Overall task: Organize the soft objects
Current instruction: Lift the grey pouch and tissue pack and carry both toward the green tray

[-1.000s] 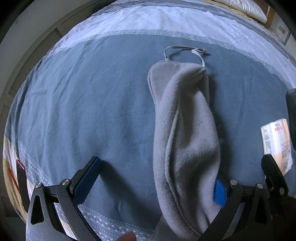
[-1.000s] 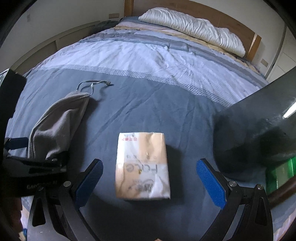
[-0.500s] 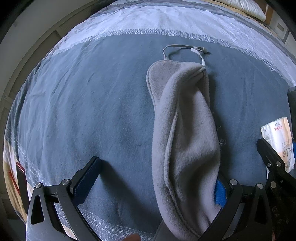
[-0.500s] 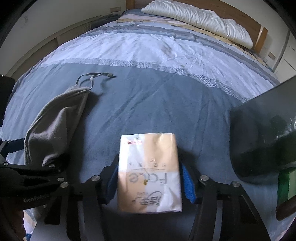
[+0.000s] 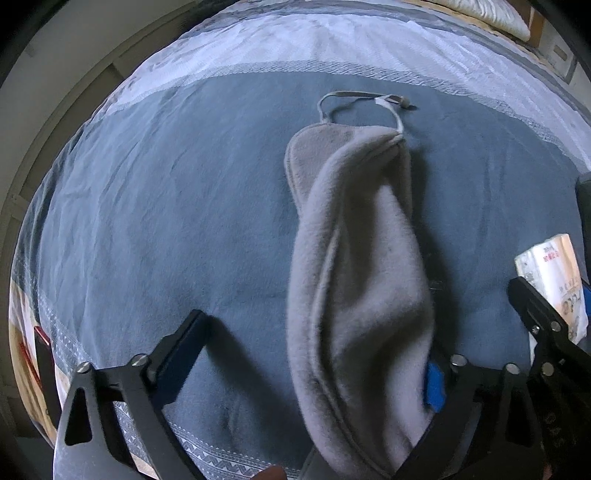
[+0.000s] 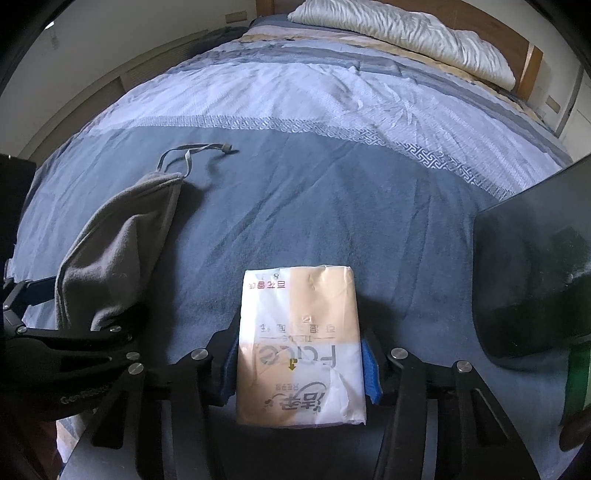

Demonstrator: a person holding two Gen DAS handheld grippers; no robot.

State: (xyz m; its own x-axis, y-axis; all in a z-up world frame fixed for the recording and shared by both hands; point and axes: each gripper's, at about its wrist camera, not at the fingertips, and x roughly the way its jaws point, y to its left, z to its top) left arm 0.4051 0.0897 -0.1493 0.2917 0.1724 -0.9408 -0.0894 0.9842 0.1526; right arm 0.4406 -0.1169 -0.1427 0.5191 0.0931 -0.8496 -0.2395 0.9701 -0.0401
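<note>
A grey fleece pouch (image 5: 354, 280) with a drawstring (image 5: 362, 101) lies on the blue bedspread (image 5: 166, 206), its near end draped over the right finger of my left gripper (image 5: 314, 365), whose jaws stand wide open. The pouch also shows at the left of the right wrist view (image 6: 114, 251). My right gripper (image 6: 299, 358) is shut on a beige and white tissue pack (image 6: 299, 343), squeezing its sides. The pack shows at the right edge of the left wrist view (image 5: 554, 280).
A dark rigid panel (image 6: 535, 266) stands at the right with something green (image 6: 576, 380) below it. A white pillow (image 6: 402, 33) and wooden headboard lie at the far end. The bed's left edge meets a wall (image 5: 44, 110).
My right gripper closed from wide open onto the tissue pack and moved forward with it. The left gripper and pouch stayed nearly still.
</note>
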